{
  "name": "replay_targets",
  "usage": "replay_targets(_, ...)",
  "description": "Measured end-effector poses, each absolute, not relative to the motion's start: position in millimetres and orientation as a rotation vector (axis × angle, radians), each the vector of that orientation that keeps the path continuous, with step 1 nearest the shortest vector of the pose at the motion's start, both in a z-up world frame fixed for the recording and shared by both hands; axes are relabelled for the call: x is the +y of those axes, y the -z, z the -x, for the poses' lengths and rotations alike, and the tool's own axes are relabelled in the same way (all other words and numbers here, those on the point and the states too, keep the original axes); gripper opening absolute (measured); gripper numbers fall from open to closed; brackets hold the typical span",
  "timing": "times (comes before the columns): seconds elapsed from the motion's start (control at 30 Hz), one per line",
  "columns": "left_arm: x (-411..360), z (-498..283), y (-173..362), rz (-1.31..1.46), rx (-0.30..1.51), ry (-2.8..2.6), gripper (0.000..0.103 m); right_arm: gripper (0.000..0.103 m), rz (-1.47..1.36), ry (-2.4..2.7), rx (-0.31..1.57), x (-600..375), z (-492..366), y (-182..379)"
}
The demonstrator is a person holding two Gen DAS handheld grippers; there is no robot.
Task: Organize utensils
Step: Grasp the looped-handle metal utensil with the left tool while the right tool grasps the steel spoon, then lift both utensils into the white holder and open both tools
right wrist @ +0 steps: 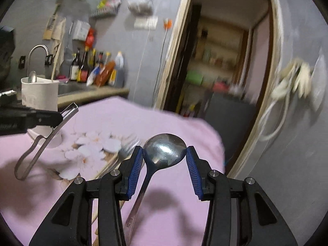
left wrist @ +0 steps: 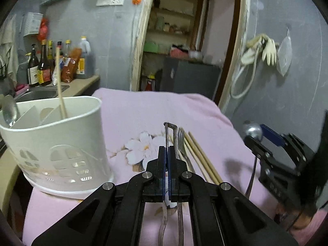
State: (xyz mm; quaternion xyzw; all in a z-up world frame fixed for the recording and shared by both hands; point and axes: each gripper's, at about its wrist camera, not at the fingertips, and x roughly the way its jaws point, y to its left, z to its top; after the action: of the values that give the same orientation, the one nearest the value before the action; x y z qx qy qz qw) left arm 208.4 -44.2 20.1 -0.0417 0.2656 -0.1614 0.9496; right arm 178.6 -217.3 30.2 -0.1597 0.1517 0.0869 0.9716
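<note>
Left wrist view: peeler, steel, serrated blade, clamped upright between the fully closed blue pads of the left tool; its head stands clear above the fingertips, its looped handle hangs below the jaws. Right wrist view shows the same peeler at 9 o'clock, lifted off the cloth, handle loop hanging down.

Spoon, steel: bowl gripped edge to edge between the pads of the right tool, jaws at a middling width, handle running down toward 6 o'clock between the arms. Left wrist view has this spoon at 3 o'clock, blurred.

Fork, steel: lying on the cloth just right of the peeler, tines toward 12 o'clock. Chopsticks, wooden, several: lying together just right of the fork, running from 12 toward 5 o'clock.

Holder, white plastic, divided, cut-out windows near the base: standing on the cloth at 9 o'clock. Contents: one spoon in the far-left compartment, bowl up; one chopstick leaning in a middle compartment.

Cloth, pink with a white flower print: covers the bench under all items.

Surroundings: sink and bottles on a counter at 10 o'clock; open doorway at 12 o'clock; gloves hung on the grey wall at 2 o'clock.
</note>
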Motion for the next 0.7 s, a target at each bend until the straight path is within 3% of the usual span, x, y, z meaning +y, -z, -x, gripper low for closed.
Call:
replay_targets(0.33, -26, -181, -43, 0.097, 0.315, 0.247, 0.000, 0.041, 0.421, -0.066, 0.013, -195, -146, -43)
replay_targets(0.7, 22, -169, -92, 0.133, 0.084, 0.173, 0.000, 0.041, 0.391, -0.107, -0.180, -158, -140, -90)
